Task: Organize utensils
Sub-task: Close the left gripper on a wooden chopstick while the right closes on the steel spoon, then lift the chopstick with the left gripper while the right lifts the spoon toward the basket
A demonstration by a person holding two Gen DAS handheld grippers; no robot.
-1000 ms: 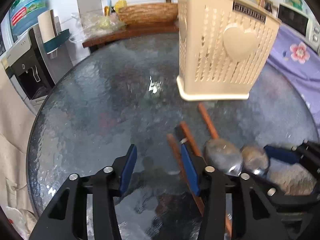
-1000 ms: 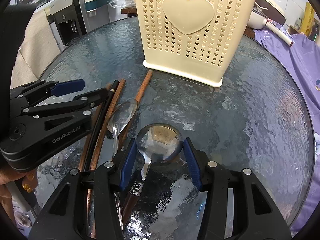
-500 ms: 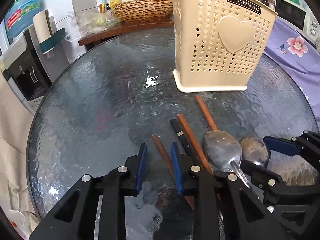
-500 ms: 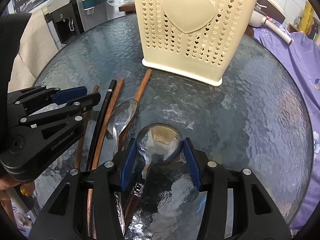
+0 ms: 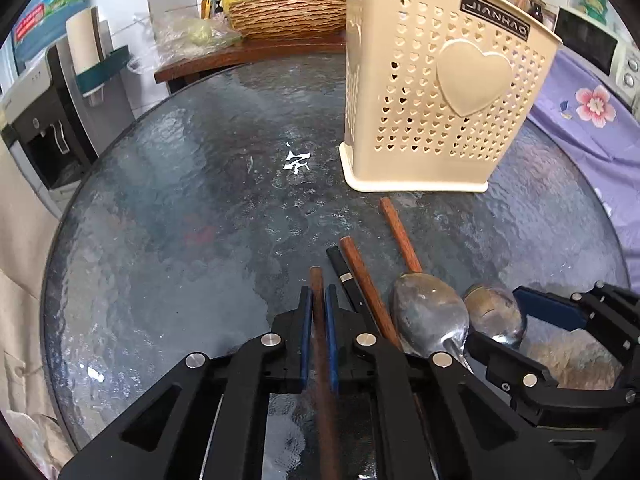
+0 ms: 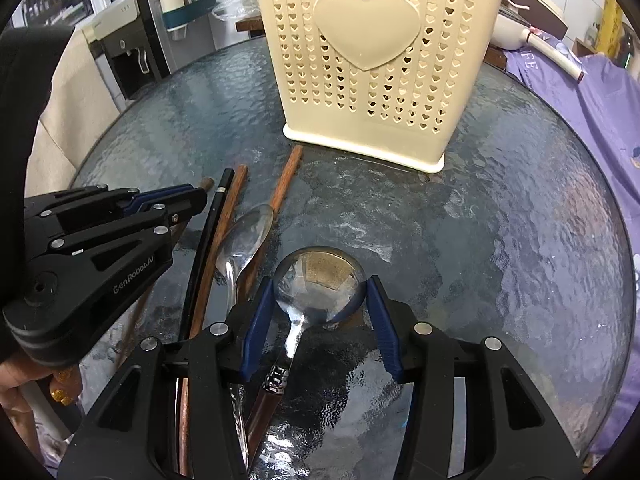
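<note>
A brown wooden chopstick (image 5: 319,344) runs up the lower middle of the left wrist view, and the left gripper (image 5: 319,308) is clamped on it — the two blue pads press its sides with no gap showing. Its blunt end sticks out just past the fingertips, over the glass desk (image 5: 180,220). Whether it has left the glass I cannot tell.

Just right of it in that view lie a black chopstick (image 5: 340,270) and a second brown chopstick (image 5: 360,276) side by side, then a third brown one (image 5: 400,236) pointing toward the cream basket (image 5: 440,100) that stands upright in the upper right of the frame. A long spoon (image 5: 428,316) lies with its bowl over that third chopstick's near end.

In the right wrist view, a round-bowled spoon (image 6: 320,284) with a dark handle sits at the lower centre, its bowl between the pads of the right gripper (image 6: 320,308). The jaws stand apart at about the bowl's width; the pads look close to its edges, but a firm grip is not evident.

The step in hand, as I read it, is the pick-up of the first chopstick. The next move calls for lifting it clear of its neighbours, tipping it toward upright, and carrying it to the top of the frame — above the basket's rim — before letting go. The right gripper would need to close further, or shift to the handle, to take its spoon.
</note>
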